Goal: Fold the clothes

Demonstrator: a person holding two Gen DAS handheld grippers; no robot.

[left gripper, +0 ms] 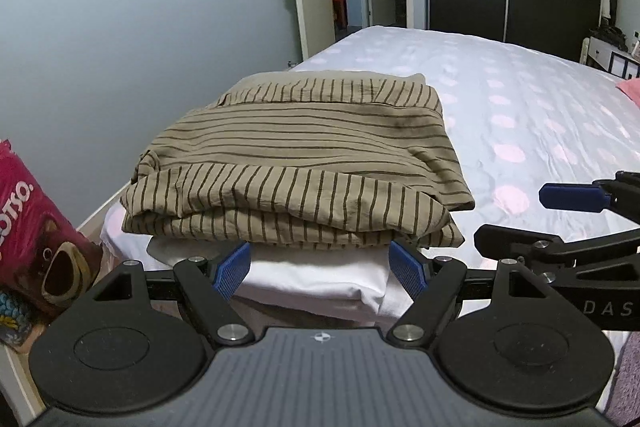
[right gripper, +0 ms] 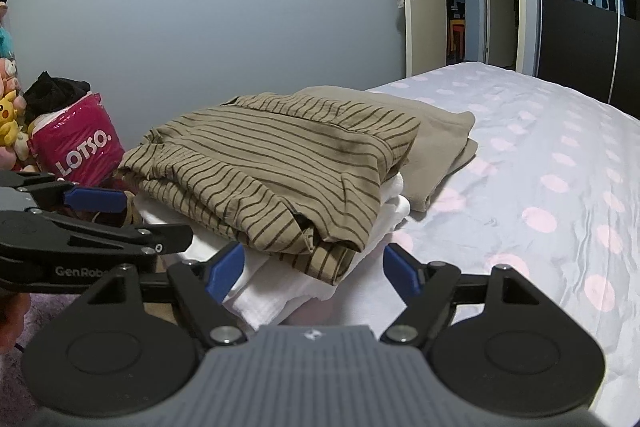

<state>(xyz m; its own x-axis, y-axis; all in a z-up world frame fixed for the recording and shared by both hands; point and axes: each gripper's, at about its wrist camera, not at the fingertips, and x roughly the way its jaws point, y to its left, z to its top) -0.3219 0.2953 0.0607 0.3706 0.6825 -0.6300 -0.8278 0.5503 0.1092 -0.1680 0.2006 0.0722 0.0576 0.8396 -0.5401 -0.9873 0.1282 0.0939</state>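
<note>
Folded striped shirt rests atop the white garment on the bed; your left tool and right tool are both released. Next, fetch another garment.

"LOTSO." on the pink bag; "GenRob" and "DAS" on the tongs' black bodies
</note>
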